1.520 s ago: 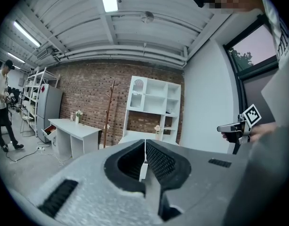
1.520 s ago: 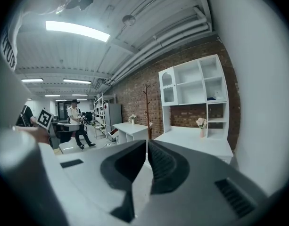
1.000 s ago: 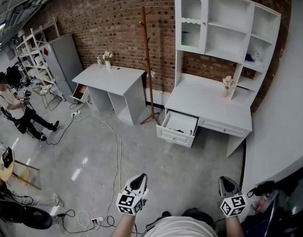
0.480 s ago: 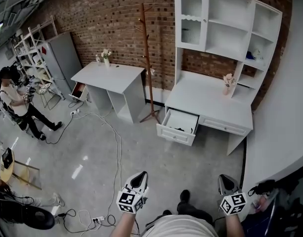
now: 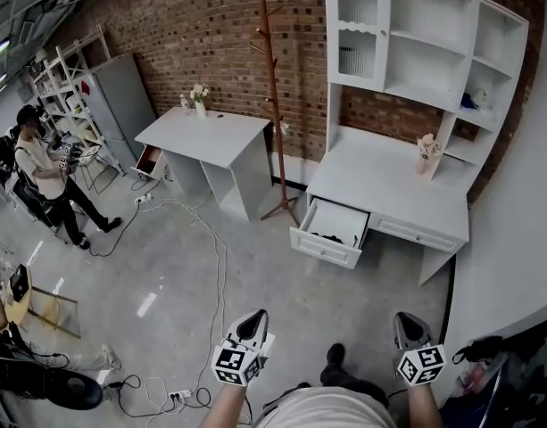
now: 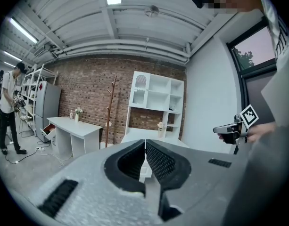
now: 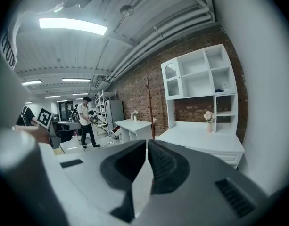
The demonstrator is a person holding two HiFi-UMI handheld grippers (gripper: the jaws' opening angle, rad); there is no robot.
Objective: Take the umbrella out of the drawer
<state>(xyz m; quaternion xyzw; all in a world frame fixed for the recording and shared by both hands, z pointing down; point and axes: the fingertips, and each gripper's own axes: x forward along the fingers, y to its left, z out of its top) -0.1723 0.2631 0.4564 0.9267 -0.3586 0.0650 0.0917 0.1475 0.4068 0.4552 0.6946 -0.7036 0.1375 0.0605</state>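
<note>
A white desk with a shelf hutch (image 5: 389,190) stands against the brick wall, and its left drawer (image 5: 331,233) is pulled open. Something dark, likely the umbrella (image 5: 329,236), lies inside the drawer. My left gripper (image 5: 249,328) and right gripper (image 5: 410,330) hang low in the head view, well short of the desk, both shut and empty. In the left gripper view the shut left gripper (image 6: 144,142) points at the desk (image 6: 149,134). The right gripper (image 7: 147,144) is also shut, and the desk (image 7: 205,142) lies to its right.
A wooden coat stand (image 5: 275,114) rises left of the desk. A second white table (image 5: 202,136) with a flower vase stands further left. Cables (image 5: 211,266) trail across the concrete floor. A person (image 5: 50,176) stands at far left by metal shelves.
The view has shifted toward the desk, which sits a little lower and further right in the head view. The person at far left has stepped and turned. Both grippers stay shut.
</note>
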